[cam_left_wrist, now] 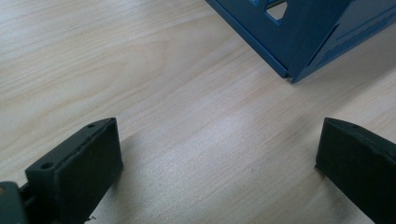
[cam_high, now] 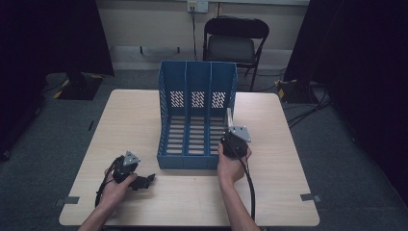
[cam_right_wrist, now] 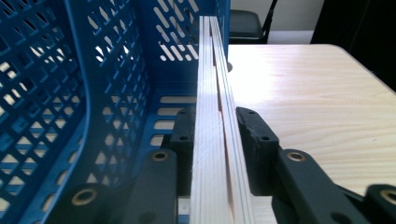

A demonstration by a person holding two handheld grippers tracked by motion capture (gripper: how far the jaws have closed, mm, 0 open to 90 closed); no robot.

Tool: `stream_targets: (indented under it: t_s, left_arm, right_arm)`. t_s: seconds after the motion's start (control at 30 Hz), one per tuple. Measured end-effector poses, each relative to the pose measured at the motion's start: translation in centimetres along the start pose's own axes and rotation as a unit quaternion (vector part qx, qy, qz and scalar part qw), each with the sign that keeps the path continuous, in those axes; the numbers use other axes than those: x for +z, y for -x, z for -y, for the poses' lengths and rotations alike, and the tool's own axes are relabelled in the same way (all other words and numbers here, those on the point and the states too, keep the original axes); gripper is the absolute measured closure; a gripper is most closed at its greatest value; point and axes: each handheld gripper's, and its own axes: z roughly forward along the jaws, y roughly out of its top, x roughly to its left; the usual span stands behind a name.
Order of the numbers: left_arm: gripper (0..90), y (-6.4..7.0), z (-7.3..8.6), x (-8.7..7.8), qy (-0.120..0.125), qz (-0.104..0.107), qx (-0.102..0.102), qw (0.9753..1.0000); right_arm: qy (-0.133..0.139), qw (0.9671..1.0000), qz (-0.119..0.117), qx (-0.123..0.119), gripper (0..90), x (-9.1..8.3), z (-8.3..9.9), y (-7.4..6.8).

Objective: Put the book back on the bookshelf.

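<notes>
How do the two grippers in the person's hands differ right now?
The left gripper has its jaws spread wide with nothing between them; the right gripper is clamped on thin pale wooden boards. The left sits low over the bare table; the right is at the blue file rack. Both have black jaws.

Pale wooden table (cam_high: pixel 139 120), grain visible. Beyond far edge, black folding chair (cam_high: pixel 234 41) against light wall. Wall socket (cam_high: pixel 197 6) above chair, cable hanging down. Grey carpet (cam_high: pixel 43 144) all round; dark curtains (cam_high: pixel 53 33) both sides.
</notes>
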Motion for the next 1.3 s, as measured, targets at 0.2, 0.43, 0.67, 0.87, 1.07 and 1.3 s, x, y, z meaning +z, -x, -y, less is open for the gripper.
stream_targets:
  t_s: [0.2, 0.43, 0.67, 0.87, 1.07, 1.3]
  left_arm:
    - [0.0, 0.03, 0.02, 0.0, 0.001, -0.001, 0.0, 1.0]
    - [0.0, 0.08, 0.04, -0.02, 0.002, 0.0, -0.002, 1.0]
    - [0.0, 0.08, 0.05, -0.02, 0.002, 0.0, -0.002, 1.0]
    - [0.2, 0.12, 0.11, -0.11, 0.0, 0.0, 0.0, 1.0]
    - [0.2, 0.11, 0.12, -0.12, 0.001, -0.001, 0.002, 1.0]
    - [0.0, 0.07, 0.1, -0.12, -0.001, 0.001, 0.004, 1.0]
  right_arm:
    - [0.002, 1.0, -0.006, -0.004, 65.5, -0.06, 0.06, -0.07]
    - [0.002, 0.9999, -0.011, -0.009, 63.1, -0.12, -0.04, -0.01]
    - [0.006, 0.9996, -0.022, -0.014, 56.6, -0.19, 0.04, -0.1]
    - [0.004, 0.9994, -0.032, -0.01, 51.7, -0.34, -0.13, 0.02]
    - [0.001, 0.9991, -0.041, -0.012, 48.1, -0.34, -0.12, 0.16]
    - [0.012, 0.9978, -0.063, -0.016, 41.2, -0.48, -0.23, 0.18]
